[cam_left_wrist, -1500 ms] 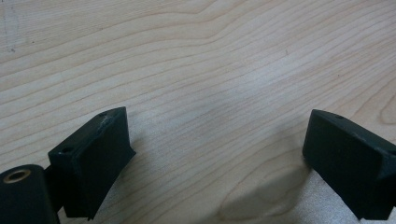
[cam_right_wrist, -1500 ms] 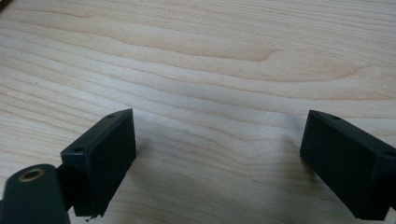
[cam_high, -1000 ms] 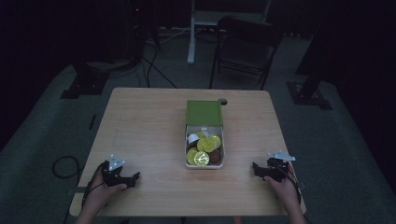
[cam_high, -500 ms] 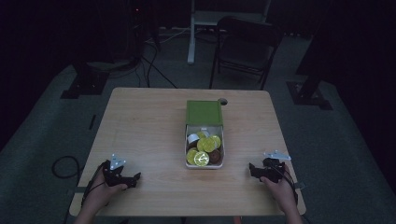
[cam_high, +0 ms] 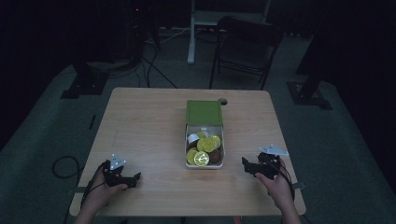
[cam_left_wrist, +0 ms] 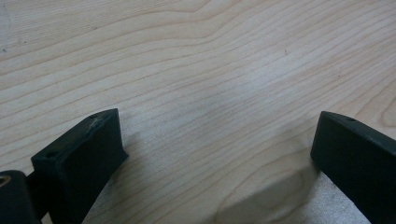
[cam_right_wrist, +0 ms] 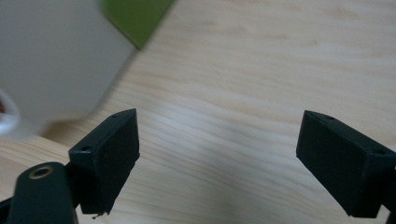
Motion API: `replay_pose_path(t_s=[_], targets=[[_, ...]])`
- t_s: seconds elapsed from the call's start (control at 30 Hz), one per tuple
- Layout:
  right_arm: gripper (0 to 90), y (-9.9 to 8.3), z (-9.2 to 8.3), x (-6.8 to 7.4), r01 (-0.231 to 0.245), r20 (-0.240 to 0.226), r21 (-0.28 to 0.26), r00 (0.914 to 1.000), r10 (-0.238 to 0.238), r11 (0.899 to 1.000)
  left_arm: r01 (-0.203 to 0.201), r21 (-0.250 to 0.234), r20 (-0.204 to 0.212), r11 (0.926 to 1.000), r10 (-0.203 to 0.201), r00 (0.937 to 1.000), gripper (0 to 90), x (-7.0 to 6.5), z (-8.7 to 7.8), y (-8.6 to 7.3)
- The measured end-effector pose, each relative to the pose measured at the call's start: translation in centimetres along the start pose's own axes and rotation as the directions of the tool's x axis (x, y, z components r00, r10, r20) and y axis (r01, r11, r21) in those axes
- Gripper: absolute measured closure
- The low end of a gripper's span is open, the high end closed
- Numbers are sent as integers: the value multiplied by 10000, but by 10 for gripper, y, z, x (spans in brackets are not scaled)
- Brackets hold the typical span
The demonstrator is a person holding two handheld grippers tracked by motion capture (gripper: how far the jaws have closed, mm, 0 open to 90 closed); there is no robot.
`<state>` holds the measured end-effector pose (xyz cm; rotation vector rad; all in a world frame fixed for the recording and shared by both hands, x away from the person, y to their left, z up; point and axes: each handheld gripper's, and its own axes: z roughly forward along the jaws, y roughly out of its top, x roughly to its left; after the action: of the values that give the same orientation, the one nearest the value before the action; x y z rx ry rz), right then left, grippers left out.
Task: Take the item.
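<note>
Shifting leftward since a second ago, toward the box: right gripper point(cam_high: 251, 166), now lying nearer the white tray point(cam_high: 204, 165) though apart from it. Holding its spot at the near left of the table point(cam_high: 149, 121): left gripper point(cam_high: 130, 179).

Standing wide apart with bare wood between, gripping nothing: jaws of the left gripper point(cam_left_wrist: 217, 154), having just been opening a little further. Standing wide as well, also gripping nothing: jaws of the right gripper point(cam_right_wrist: 217, 158), having just been closing slightly, with only tabletop between them.

Sitting near the middle of the table, slightly to the right: small box point(cam_high: 204, 135), its green sleeve point(cam_high: 204, 112) pushed to the far side and the white tray drawn out toward the near side. Lying inside the tray: gold foil coins point(cam_high: 201, 157), a white round piece point(cam_high: 193, 138) at far left and a brown piece point(cam_high: 215, 157) at near right.

Showing blurred at upper left in the right gripper view: pale tray wall point(cam_right_wrist: 56, 60) and a green corner point(cam_right_wrist: 133, 18) of the sleeve, just beyond the left jaw.

Standing beyond the far edge: dark folding chair point(cam_high: 243, 51).
</note>
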<state>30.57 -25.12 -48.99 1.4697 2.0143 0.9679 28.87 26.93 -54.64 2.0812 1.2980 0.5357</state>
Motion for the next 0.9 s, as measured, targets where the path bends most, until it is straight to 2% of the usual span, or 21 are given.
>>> replay_pose_path(t_s=[0.27,0.47,0.6,0.7,0.77,0.8,0.9], targets=[[136,24,-18,25,480,-492,-667,9975,-513,9966,-10,5,-2,10000,10,10000,27,0,0,0],[142,35,-23,43,854,-973,-905,9908,-941,9922,-8,4,-5,10000,8,10000,27,0,0,0],[147,40,-23,54,1128,-1205,-1029,9848,-1250,9883,-7,2,-2,10000,7,10000,27,0,0,0],[148,42,-21,63,1197,-1589,-958,9782,-1339,9882,-8,4,-4,10000,8,10000,27,0,0,0],[149,42,-20,65,1252,-1645,-974,9764,-1400,9873,-7,4,-5,10000,7,10000,27,0,0,0],[149,42,-20,71,1262,-1859,-1025,9720,-1437,9867,-7,4,-5,10000,7,10000,27,0,0,0],[149,43,-20,80,1457,-2113,-1106,9631,-1666,9831,-7,4,-5,10000,7,10000,27,0,0,0]])
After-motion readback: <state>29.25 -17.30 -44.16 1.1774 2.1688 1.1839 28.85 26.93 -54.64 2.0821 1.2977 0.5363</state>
